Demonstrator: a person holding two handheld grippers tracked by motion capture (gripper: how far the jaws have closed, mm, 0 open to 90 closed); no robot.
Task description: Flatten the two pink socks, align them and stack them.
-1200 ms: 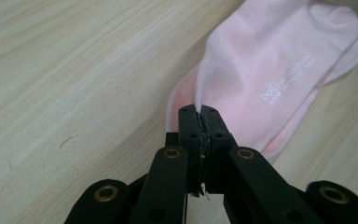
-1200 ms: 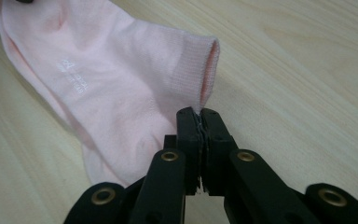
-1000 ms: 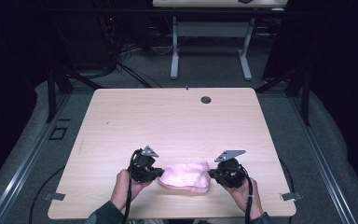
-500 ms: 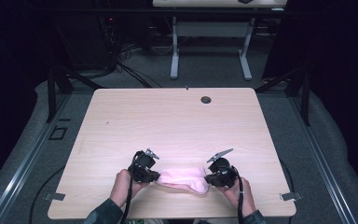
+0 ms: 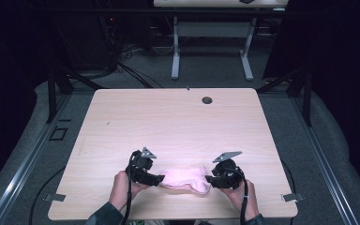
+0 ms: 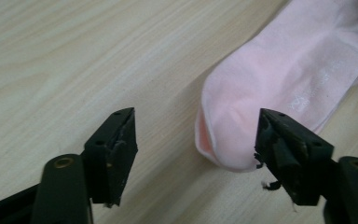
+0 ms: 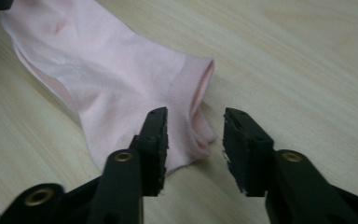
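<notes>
A pale pink sock (image 5: 185, 178) lies flat on the wooden table (image 5: 168, 122) near its front edge. My left gripper (image 5: 159, 178) is at the sock's left end. In the left gripper view its jaws (image 6: 196, 121) have just been opening and stand wide, with the rounded toe of the sock (image 6: 279, 70) between them, close to the right jaw. My right gripper (image 5: 209, 179) is at the sock's right end. Its jaws (image 7: 195, 116) have just been opening too, and the cuff of the sock (image 7: 107, 70) lies loose between and under them.
A small dark grommet hole (image 5: 207, 100) sits near the table's far edge. Beyond it stand a second table's white legs (image 5: 176, 51) and floor cables (image 5: 122, 65). Both hands rest close to the front edge.
Both grippers have opened and let go of the sock's ends. The sock, bunched between them a second ago, now lies flatter on the table. The right gripper moved slightly left.
</notes>
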